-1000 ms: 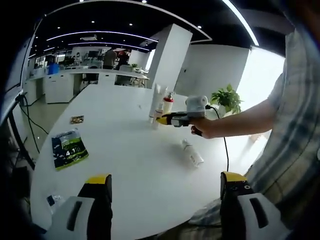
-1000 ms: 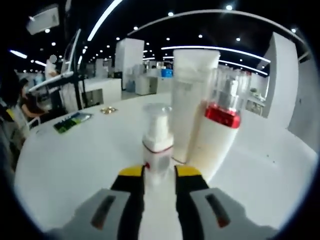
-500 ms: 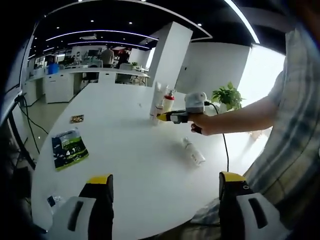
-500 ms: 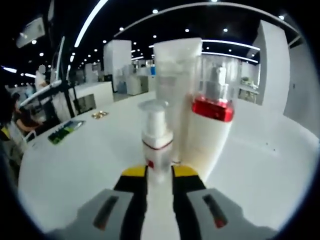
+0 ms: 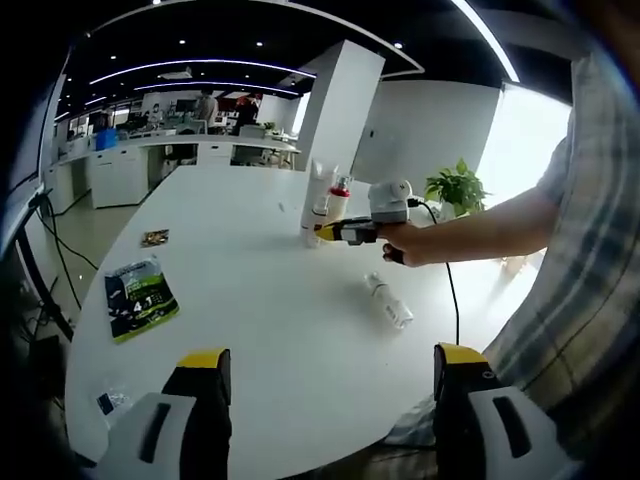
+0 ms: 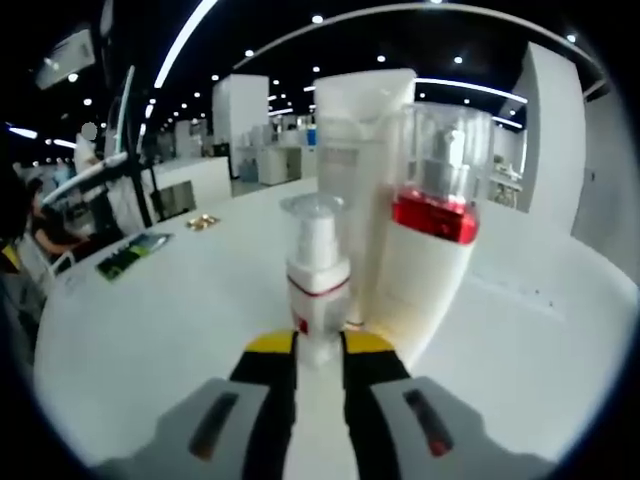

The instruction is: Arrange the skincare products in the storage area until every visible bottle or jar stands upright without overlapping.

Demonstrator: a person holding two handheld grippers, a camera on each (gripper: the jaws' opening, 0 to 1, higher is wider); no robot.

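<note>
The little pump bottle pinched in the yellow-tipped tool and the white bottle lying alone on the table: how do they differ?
The small pump bottle stands upright, while the lying bottle rests on its side. The small pump bottle sits between the jaws of the right gripper; the lying bottle is touched by nothing. The small pump bottle stands close to the tall tube and the red-collared bottle; the lying bottle is apart from them. Both are whitish and on the white table.

The green packet point(image 5: 139, 299) lying flat on the table carries a large white "4.1". No other lettering can be read.
</note>
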